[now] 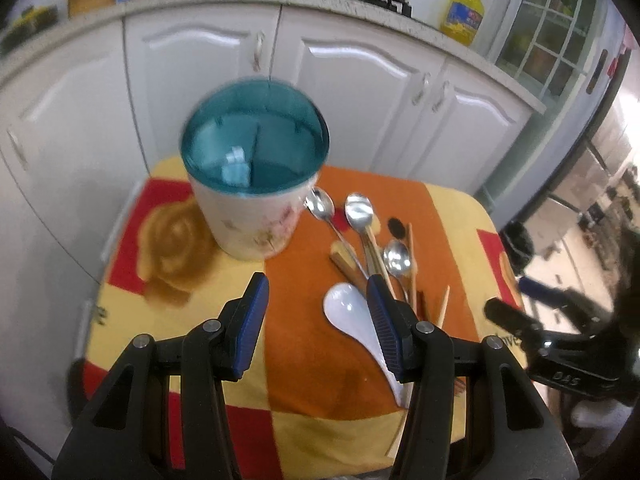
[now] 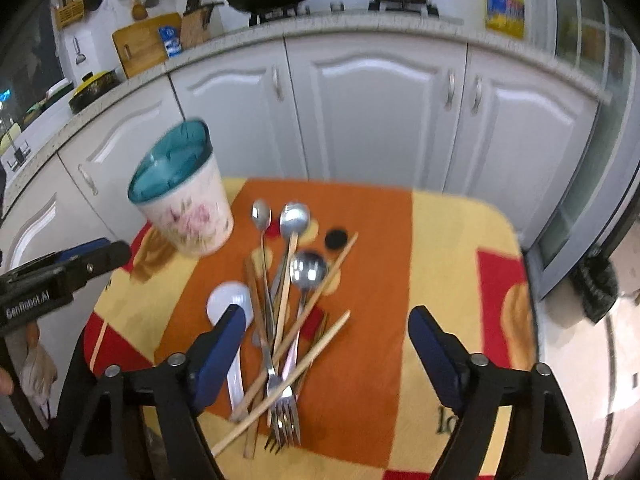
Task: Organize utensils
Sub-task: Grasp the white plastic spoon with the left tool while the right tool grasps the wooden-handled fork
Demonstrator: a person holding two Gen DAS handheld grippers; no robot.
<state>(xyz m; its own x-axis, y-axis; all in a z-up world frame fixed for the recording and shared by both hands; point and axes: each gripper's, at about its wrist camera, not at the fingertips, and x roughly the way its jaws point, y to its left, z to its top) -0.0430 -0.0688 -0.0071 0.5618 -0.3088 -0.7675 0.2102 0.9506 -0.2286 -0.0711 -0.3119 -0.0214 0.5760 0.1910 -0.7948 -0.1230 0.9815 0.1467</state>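
Note:
A white floral utensil holder with a teal rim (image 1: 255, 168) (image 2: 183, 200) stands upright at the far left of a small table. A pile of utensils lies to its right: metal spoons (image 1: 359, 212) (image 2: 307, 267), a white ceramic spoon (image 1: 349, 312) (image 2: 229, 300), wooden chopsticks (image 2: 298, 354) and forks (image 2: 285, 420). My left gripper (image 1: 318, 294) is open and empty, above the cloth between holder and pile. My right gripper (image 2: 327, 320) is open and empty, above the near end of the pile. The left gripper also shows at the left of the right wrist view (image 2: 80, 266).
The table carries an orange, yellow and red cloth (image 1: 304, 360) (image 2: 372, 320). White kitchen cabinets (image 1: 360, 92) (image 2: 380, 108) stand right behind it, with a stove, pots and an oil bottle (image 2: 504, 4) on the counter. A small black disc (image 2: 335, 238) lies by the spoons.

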